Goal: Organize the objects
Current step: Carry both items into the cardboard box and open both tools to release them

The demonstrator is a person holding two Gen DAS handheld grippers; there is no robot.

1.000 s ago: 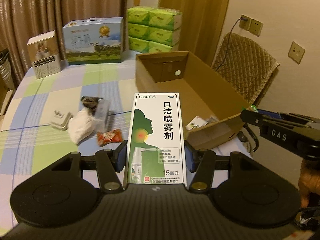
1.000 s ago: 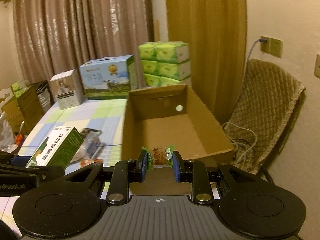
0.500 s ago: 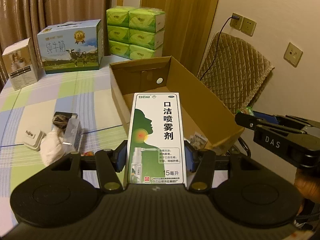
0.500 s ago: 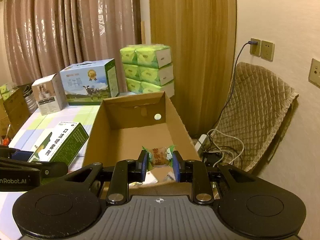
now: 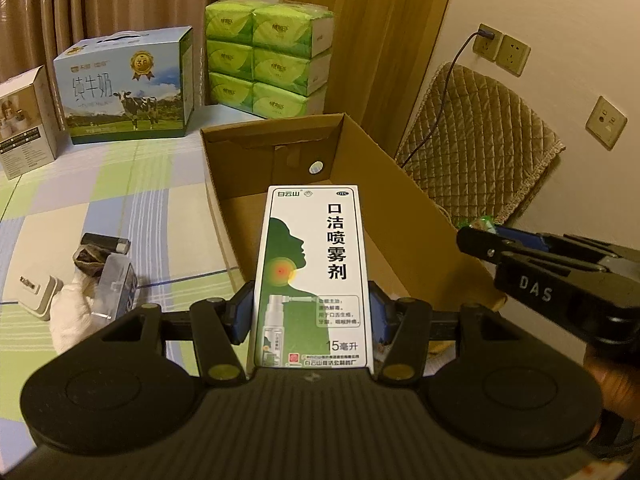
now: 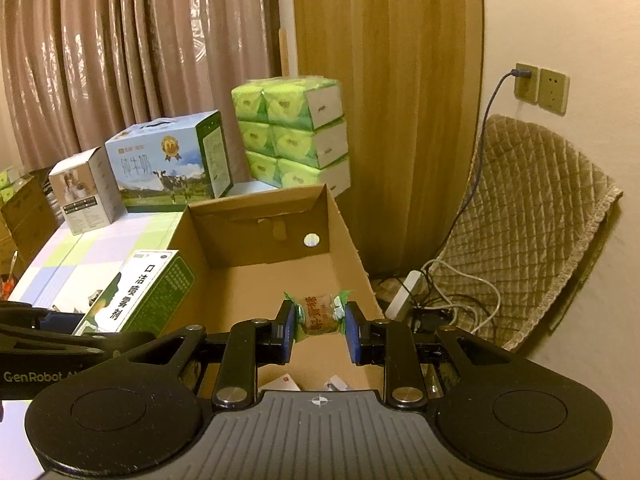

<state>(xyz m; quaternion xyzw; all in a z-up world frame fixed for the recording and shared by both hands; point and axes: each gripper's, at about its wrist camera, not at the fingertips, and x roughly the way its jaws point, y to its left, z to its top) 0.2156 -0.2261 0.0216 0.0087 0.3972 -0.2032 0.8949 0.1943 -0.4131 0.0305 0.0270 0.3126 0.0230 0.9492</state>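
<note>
Both grippers, left (image 5: 311,316) clamping spray box (image 5: 314,272), right (image 6: 319,326) gripping snack (image 6: 319,314), apparently neared cardboard box (image 5: 416,208).

Both grippers travel toward the cardboard box (image 5: 400,184) — the spray carton (image 5: 314,276) now hangs over its floor, the wrapped snack (image 6: 319,314) over its near end, the table's loose items slipping leftward.

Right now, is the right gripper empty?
No: the right gripper is shut on a small green-ended snack packet, held over the open cardboard box.
</note>
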